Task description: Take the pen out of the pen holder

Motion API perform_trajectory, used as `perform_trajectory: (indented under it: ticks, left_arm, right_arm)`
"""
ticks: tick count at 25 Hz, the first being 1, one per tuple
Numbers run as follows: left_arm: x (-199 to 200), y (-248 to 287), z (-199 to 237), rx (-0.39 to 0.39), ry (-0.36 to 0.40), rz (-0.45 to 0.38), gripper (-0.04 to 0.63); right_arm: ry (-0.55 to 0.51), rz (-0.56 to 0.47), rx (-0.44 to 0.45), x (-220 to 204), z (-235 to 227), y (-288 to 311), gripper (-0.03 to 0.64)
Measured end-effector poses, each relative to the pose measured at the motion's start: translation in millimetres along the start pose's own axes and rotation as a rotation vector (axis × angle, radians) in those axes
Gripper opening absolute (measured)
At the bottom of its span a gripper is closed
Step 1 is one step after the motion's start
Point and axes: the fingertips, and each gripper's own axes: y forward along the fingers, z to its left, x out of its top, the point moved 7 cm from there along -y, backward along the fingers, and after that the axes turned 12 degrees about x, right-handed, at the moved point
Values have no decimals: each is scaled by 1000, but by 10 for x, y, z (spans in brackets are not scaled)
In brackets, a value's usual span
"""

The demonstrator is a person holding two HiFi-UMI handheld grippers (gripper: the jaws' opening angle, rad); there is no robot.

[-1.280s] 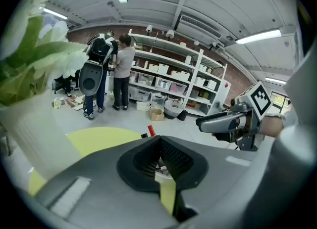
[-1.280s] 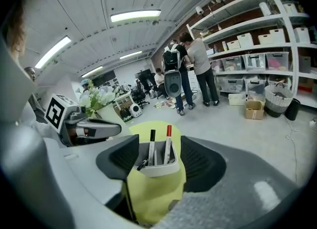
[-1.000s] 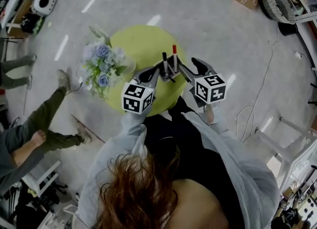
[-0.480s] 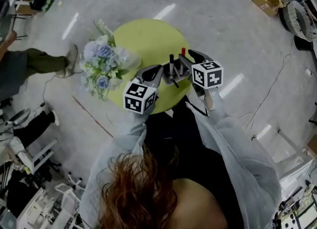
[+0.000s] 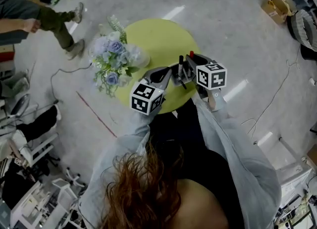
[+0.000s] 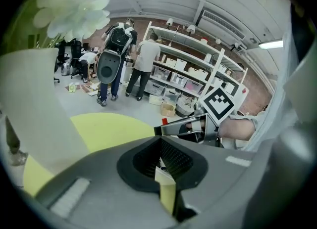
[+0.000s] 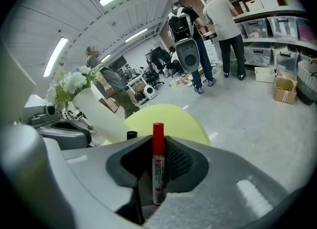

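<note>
The red-capped marker [image 7: 157, 173], probably light and slippery, is clenched mid-barrel by the right gripper [image 7: 157, 146]; the left gripper [image 6: 159, 149] is closed.

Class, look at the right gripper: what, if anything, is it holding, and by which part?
The right gripper holds a red-capped marker upright, with its jaws closed on the white barrel below the cap.

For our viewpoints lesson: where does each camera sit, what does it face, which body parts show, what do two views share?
Head view: on the head, looking down at the table; hair, sleeves, left gripper, right gripper show.
Left gripper view: on the left gripper, facing across the table; its fingers, the right hand show.
Right gripper view: on the right gripper, facing the red-capped pen its fingers hold.
Shared: that pen, in head and right gripper views.
</note>
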Motion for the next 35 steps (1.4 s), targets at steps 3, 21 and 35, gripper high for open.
perform_trajectory:
  ticks: [3,21,35]
  left_arm:
    - [14,-38,29,-21,-2,-21,14]
    - [-33,-446,-150,-187,55,-125,14]
    - [-4,-845,-172,-245,125,-193,14]
  right_arm:
    - [-19,-13,-26,33,69,-35,77]
    - [-139,-337,-337,72,630,-813,75]
    - [-193,-596,-508,75,1379,-1619,75]
